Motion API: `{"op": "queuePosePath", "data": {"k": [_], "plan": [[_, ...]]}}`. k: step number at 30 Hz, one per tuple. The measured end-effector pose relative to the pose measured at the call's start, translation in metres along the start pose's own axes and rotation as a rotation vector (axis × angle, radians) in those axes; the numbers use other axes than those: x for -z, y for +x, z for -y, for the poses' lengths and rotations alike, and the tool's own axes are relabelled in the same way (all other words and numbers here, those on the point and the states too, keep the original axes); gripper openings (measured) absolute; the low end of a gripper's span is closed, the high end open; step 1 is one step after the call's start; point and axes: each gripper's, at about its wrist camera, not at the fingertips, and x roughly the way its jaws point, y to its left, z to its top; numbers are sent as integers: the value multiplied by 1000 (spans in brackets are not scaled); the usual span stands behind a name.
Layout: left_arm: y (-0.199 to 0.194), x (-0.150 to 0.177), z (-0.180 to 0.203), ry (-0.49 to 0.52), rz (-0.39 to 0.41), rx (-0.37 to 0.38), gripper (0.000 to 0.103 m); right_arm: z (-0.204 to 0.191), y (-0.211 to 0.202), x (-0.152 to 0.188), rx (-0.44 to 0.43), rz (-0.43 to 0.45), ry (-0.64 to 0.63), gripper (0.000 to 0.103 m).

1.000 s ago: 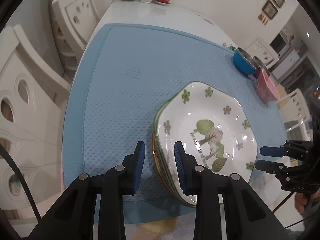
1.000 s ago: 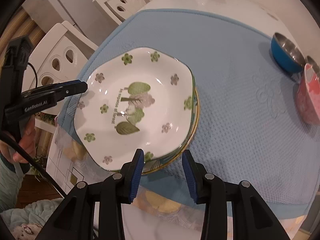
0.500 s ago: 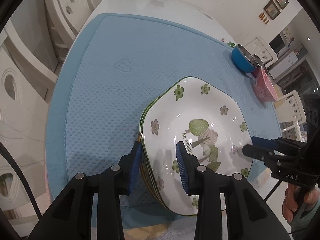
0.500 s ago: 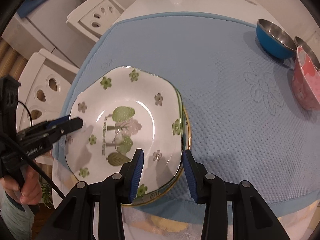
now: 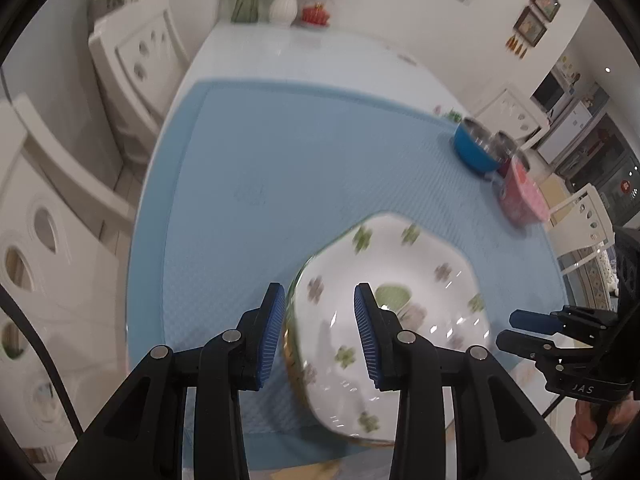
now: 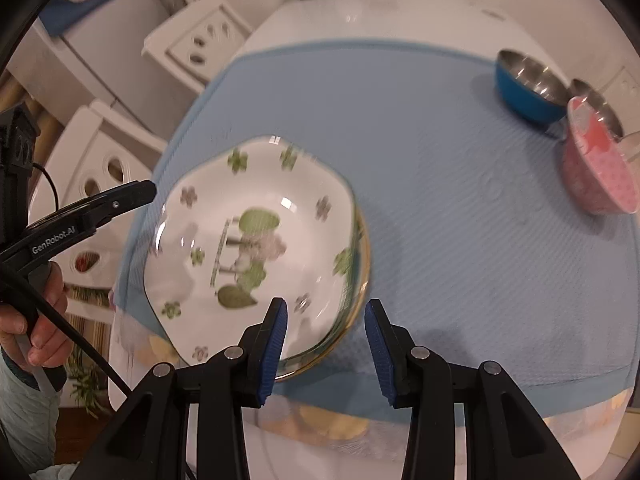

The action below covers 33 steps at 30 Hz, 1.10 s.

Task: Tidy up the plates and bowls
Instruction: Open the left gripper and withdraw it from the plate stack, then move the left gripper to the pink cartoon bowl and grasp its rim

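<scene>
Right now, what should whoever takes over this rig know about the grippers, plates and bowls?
Left gripper: open, jaws just been opening, astride the left rim of the plate stack.
Right gripper: open, astride the stack's near right rim.
Plates: white flower-patterned plate tops gold-rimmed plates at the near edge of the light blue mat.
Bowls: blue steel-lined bowl and pink bowl grouped at the far right.
Done: plates stacked. Left, probably: placing the stack, sorting the bowls.

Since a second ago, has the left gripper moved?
Yes. The left gripper shifted right over the plate stack: its rim sits by the left jaw, not the right. Jaws have just been opening, rim between them.
</scene>
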Motion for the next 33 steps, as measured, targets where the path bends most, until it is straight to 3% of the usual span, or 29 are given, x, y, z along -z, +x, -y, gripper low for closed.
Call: {"op": "queuePosePath", "data": {"k": [4, 6, 8, 12, 19, 23, 28, 31, 33], "plan": [[-13, -24, 30, 51, 54, 35, 33, 26, -27, -6, 1, 99, 55, 40], [-13, -35, 53, 92, 61, 53, 42, 53, -46, -10, 24, 180, 125, 53], [-8, -48, 84, 128, 78, 71, 64, 81, -60, -13, 28, 238, 189, 59], [10, -69, 145, 172, 100, 109, 65, 155, -81, -16, 5, 299, 328, 68], [88, -103, 246, 119, 29, 220, 65, 294, -98, -35, 43, 278, 439, 68], [146, -113, 286, 68, -22, 211, 64, 347, -82, -49, 64, 240, 429, 68], [202, -114, 304, -20, -83, 174, 63, 376, -44, -65, 1, 168, 405, 68], [217, -112, 310, -27, -90, 140, 62, 383, -23, -71, -11, 143, 385, 68], [228, -113, 316, -19, -107, 129, 54, 387, -11, -76, -21, 125, 373, 59]]}}
